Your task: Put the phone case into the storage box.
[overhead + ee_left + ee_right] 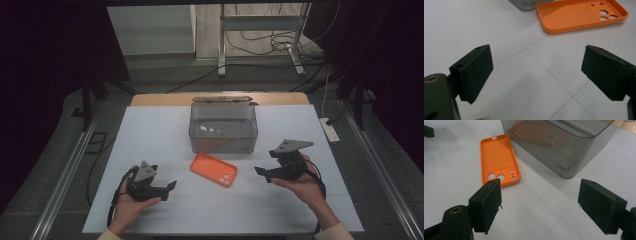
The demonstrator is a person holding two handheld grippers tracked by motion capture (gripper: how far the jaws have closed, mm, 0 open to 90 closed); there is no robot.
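Left hand and right hand, at the near edge of the white surface, each hold a gripper turned inward. The left gripper and right gripper both stand wide, jaws well apart and empty, low over the surface. Between them lies the orange case, open side up, camera holes toward the right gripper, just near of the smoky bin and apart from it. The case is judged light, thin and flexible, with a slightly slick skin; lying flat, it offers only its raised rim. A pinch across one long rim wall, or across the short end, seems the surest hold.
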